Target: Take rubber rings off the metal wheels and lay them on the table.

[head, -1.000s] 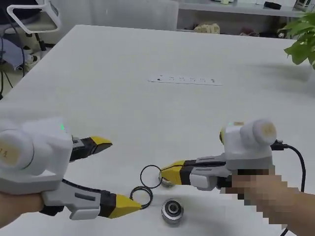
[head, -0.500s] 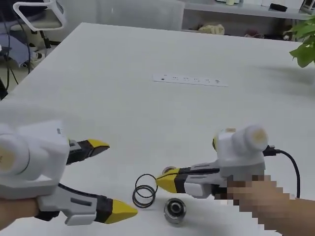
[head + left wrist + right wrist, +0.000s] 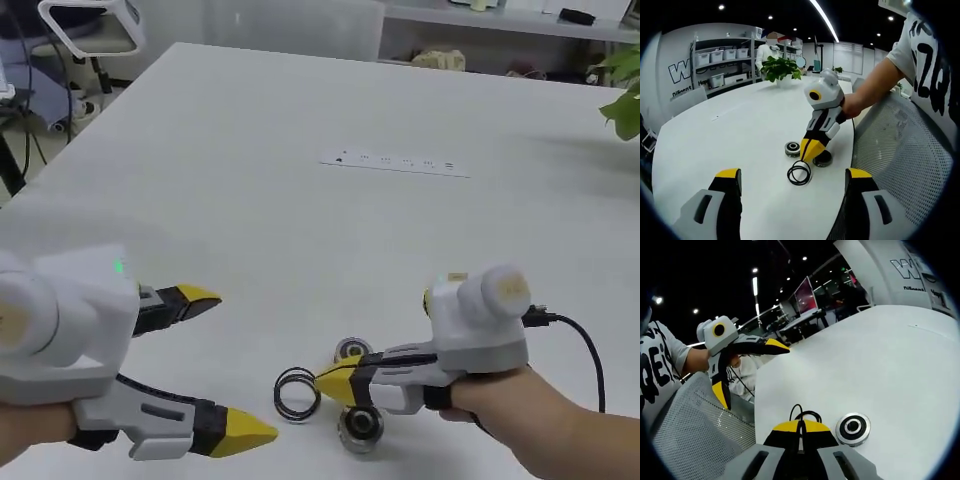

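Observation:
Two black rubber rings (image 3: pixel 297 393) lie overlapped on the white table (image 3: pixel 300 230). My right gripper (image 3: pixel 325 380) is shut, its yellow tips pinching the edge of the upper rubber ring (image 3: pixel 803 415). One metal wheel (image 3: pixel 351 350) sits just beyond that gripper and another wheel (image 3: pixel 360 425) just in front of it. In the right gripper view a wheel (image 3: pixel 853 427) lies right of the shut tips (image 3: pixel 800 426). My left gripper (image 3: pixel 225 365) hovers open, left of the rings. Through its wide jaws (image 3: pixel 794 175) the rings (image 3: pixel 800 172), both wheels (image 3: pixel 792 148) and the right gripper (image 3: pixel 807 150) show.
A white power strip (image 3: pixel 395 162) lies flat mid-table. A potted plant (image 3: pixel 625 100) stands at the far right edge. A mesh chair (image 3: pixel 890 150) sits by the near table edge. A black cable (image 3: pixel 585 345) trails from the right gripper.
My right gripper has come down and nearer with the ring, which now rests on the other ring. A wheel behind its jaws has come into sight. The left gripper has barely moved.

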{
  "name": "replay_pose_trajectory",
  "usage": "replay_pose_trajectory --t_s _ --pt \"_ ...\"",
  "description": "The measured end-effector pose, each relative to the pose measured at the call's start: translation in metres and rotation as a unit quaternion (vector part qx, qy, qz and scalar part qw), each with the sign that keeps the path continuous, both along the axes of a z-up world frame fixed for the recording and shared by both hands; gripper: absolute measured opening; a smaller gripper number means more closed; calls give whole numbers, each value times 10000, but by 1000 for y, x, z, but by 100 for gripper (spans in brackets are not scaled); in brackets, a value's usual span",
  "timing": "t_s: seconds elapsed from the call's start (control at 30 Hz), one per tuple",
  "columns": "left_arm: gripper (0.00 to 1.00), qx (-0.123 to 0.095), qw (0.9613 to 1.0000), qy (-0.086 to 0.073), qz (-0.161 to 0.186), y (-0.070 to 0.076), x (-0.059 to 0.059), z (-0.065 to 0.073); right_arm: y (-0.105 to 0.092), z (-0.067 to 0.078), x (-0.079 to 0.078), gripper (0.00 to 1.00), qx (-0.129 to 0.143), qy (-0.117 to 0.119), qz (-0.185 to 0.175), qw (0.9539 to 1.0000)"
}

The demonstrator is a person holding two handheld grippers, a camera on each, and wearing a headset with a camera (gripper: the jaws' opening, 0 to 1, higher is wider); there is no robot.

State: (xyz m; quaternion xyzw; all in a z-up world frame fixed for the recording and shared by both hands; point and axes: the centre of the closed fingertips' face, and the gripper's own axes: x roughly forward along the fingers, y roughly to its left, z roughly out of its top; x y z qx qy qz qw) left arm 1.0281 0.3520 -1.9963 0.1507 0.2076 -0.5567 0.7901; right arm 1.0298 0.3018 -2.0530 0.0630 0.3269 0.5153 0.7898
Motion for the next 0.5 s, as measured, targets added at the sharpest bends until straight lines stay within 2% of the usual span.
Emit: replay_pose_trajectory --t_s 0.5 --pt "83 17 10000 35 26 1 -1 -1 -1 -10 4 0 -105 69 -69 9999"
